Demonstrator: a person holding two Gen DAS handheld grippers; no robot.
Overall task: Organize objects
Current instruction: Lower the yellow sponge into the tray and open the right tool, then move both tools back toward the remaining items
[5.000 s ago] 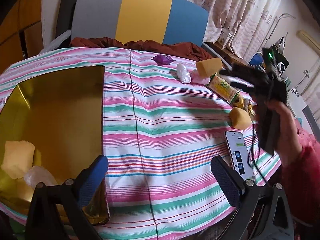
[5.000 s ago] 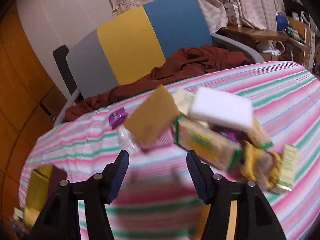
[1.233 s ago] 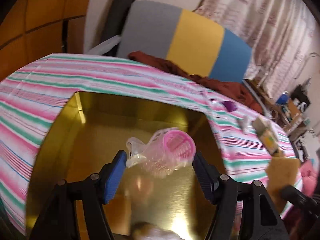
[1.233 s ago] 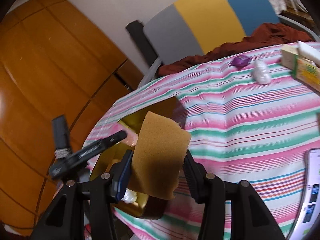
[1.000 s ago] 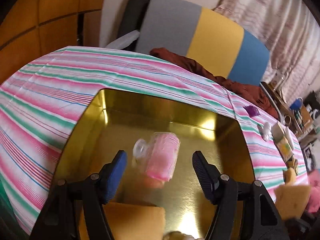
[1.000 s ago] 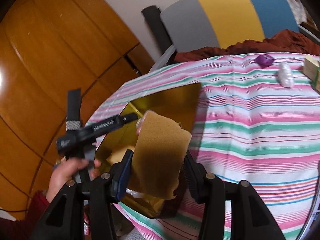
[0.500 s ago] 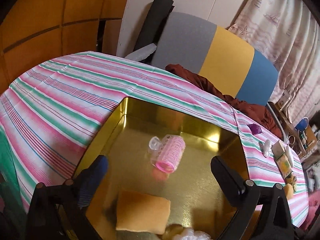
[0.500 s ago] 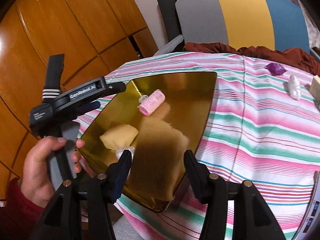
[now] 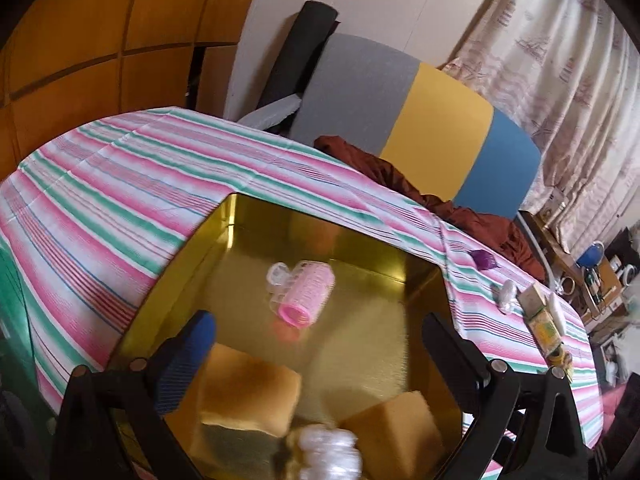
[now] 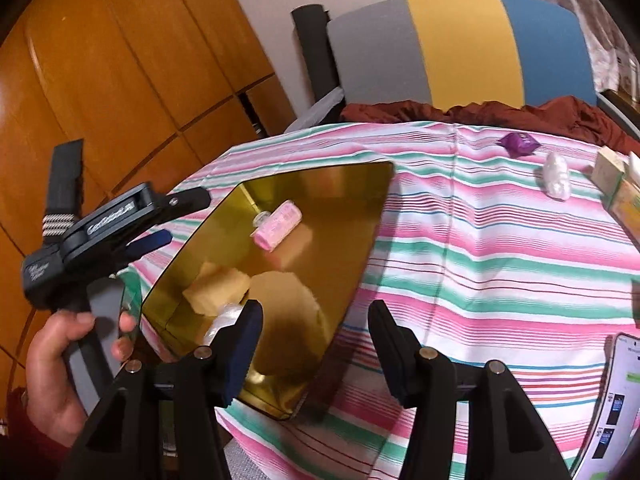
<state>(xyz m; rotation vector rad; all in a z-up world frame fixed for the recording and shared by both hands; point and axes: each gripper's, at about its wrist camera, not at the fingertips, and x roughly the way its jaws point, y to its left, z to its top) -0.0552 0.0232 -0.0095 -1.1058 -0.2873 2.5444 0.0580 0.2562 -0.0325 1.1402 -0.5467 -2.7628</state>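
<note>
My left claw (image 9: 316, 340) hangs over the gold tray (image 9: 372, 280), jaws spread wide after just opening, nothing between them. The pink roller (image 9: 306, 292) lies in the tray, near two sponges (image 9: 248, 392). My right claw (image 10: 316, 336) has just let go too; the brown sponge (image 10: 288, 308) sits in the tray on the striped counter (image 10: 480, 264).

The left gripper (image 9: 316, 352) fills the lower part of its view, fingers spread wide with nothing between them. In the right view, a hand (image 10: 68, 364) at lower left holds it. The right gripper (image 10: 316, 340), bottom centre, has just opened and stands half apart, empty.
</note>
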